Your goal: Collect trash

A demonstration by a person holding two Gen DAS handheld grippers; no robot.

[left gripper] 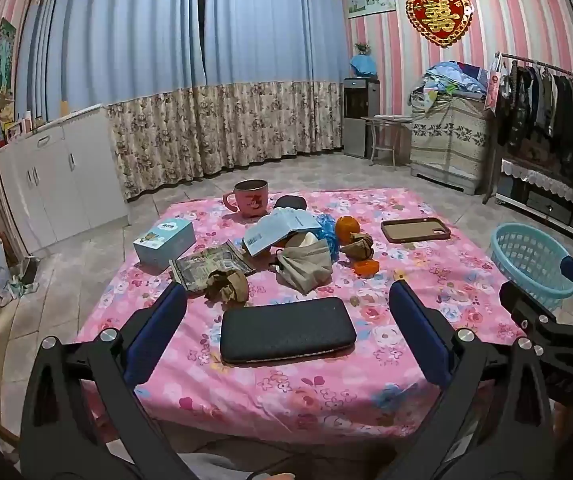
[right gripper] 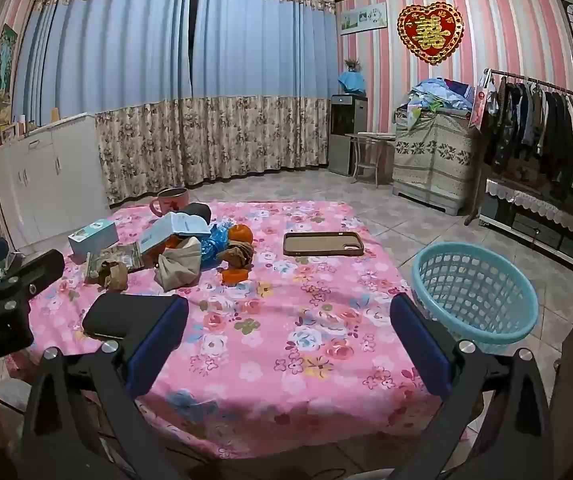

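Observation:
Trash lies mid-table on the pink floral cloth (left gripper: pixel 406 304): crumpled brown paper (left gripper: pixel 226 285), a flattened wrapper (left gripper: pixel 206 265), a beige crumpled bag (left gripper: pixel 306 268), blue plastic (left gripper: pixel 329 233), orange peel (left gripper: pixel 366 267) and a torn white packet (left gripper: pixel 282 227). My left gripper (left gripper: pixel 288 292) hovers open over the near edge, with a black case (left gripper: pixel 286 330) under it and nothing between its fingers. My right gripper (right gripper: pixel 289 304) is open and empty over bare cloth (right gripper: pixel 286 280), right of the pile (right gripper: pixel 178 262). A light blue basket (right gripper: pixel 482 330) stands on the floor beside the table's right edge.
A pink mug (left gripper: pixel 250 198), a light blue box (left gripper: pixel 164 242), a whole orange (left gripper: pixel 346 229) and a brown phone case (left gripper: pixel 414 230) also sit on the table. White cabinets (left gripper: pixel 58 176) line the left wall. A clothes rack (right gripper: pixel 542 132) stands at the right.

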